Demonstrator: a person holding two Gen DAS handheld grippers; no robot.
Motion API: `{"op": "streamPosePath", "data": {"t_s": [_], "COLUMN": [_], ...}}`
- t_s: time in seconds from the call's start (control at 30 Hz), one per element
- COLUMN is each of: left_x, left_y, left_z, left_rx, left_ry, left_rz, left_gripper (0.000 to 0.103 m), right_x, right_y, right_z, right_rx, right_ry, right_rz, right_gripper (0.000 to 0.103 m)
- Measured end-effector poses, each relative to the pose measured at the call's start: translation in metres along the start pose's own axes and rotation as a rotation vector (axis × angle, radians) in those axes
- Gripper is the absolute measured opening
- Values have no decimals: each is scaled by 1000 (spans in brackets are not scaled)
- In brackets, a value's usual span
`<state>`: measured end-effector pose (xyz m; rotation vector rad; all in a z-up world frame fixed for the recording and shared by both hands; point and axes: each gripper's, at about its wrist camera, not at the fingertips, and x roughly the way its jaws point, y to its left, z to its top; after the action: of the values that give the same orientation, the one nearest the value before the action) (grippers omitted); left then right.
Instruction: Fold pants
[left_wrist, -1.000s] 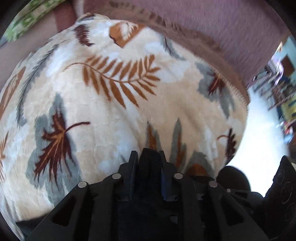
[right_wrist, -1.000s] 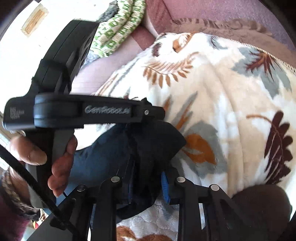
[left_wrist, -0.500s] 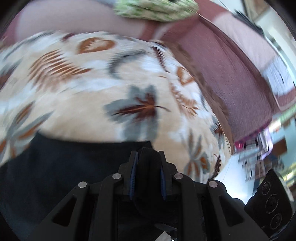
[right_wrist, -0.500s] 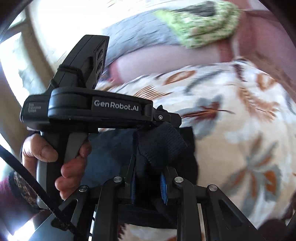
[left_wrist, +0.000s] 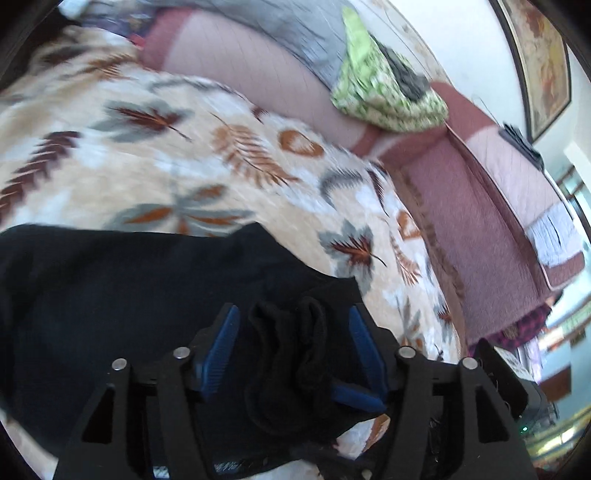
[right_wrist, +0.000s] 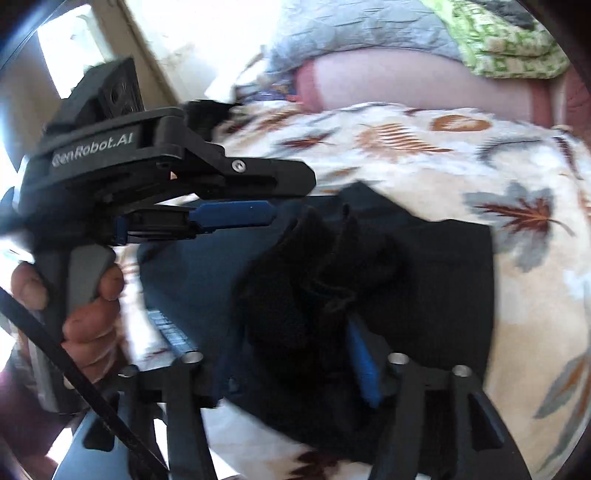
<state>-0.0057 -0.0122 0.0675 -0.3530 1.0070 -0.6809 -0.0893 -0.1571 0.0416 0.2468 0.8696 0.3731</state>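
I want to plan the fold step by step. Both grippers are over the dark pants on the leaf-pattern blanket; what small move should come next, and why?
Probably draw both grippers back from the fabric. The left gripper and right gripper have their jaws apart, and the pants lie bunched between them on the blanket, apparently released.

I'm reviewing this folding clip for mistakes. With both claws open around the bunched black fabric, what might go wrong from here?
1. The pants are bunched between the open fingers of the left claw; pulling away may snag and undo the fold.
2. The same applies to the right claw, where fabric is heaped up against its blue pad.
3. The plush leaf-print blanket is soft and uneven, so the released stack may slump or lie crooked.
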Motion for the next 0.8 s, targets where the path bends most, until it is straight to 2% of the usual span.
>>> {"op": "streamPosePath", "data": {"t_s": [0.1,0.2,0.27,0.37,0.43,0.53,0.6,0.63,0.7,0.8], "left_x": [-15,-26,-29,-26,-20,-3,12,19,33,35], "left_y": [7,12,14,9,3,-7,-10,-10,-8,-7], "left_z": [-3,-3,-7,-13,-19,-28,-35,-40,-49,-59], "left_rx": [-23,-30,-44,-55,-39,-22,-22,-26,-43,-40], "left_ry": [-30,-51,-55,-48,-42,-1,43,72,130,125], "left_rz": [49,121,151,122,111,115,114,121,132,132], "left_gripper": [63,63,63,63,63,63,59,52,47,47], "right_x": [2,1,-8,-36,-60,-72,-70,-63,-44,-1], "right_y": [13,19,11,-14,-28,-50,-57,-60,-58,-55], "right_z": [-7,-17,-20,-15,-12,5,18,24,37,52], "right_rx": [-17,-34,0,95,163,206,233,250,254,263], "right_ry": [36,76,70,6,-41,-75,-77,-70,-49,37], "right_rz": [111,139,152,132,78,9,28,53,86,165], "right_gripper": [71,71,71,71,71,70,63,58,56,56]}}
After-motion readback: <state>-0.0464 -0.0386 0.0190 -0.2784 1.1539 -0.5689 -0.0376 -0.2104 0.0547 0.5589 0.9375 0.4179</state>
